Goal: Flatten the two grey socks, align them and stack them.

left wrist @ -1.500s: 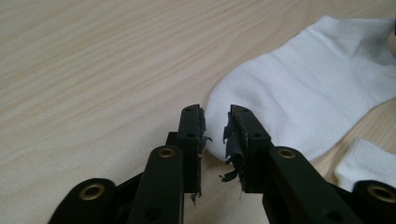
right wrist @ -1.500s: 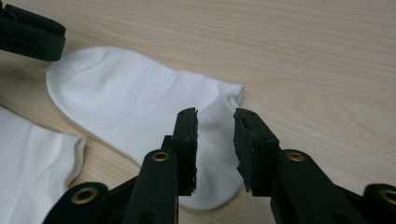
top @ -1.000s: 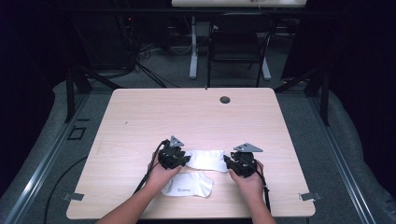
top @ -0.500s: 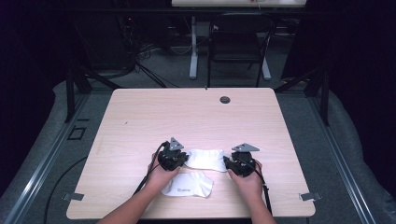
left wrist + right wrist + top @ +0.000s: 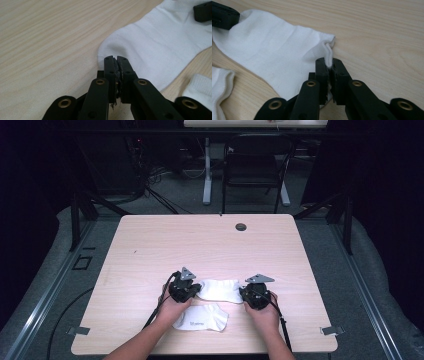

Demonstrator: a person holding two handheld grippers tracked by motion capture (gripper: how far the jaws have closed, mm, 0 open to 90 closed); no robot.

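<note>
Left gripper (image 5: 116, 60) jaws just closed, clamping toe edge of white sock (image 5: 160, 47). Right gripper (image 5: 328, 62) jaws just closed, pinching sock's cuff fold between pads. Sock flat on table (image 5: 200, 245), stretched between both grippers. Second sock (image 5: 200, 318) near, below.

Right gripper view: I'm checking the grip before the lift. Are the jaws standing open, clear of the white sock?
No, the right gripper has its jaws pinched shut on a fold of the white sock.

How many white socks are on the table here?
2. One sock lies stretched between the left gripper and right gripper, each pinching an end; the other sock lies nearer the person, between the hands.
</note>
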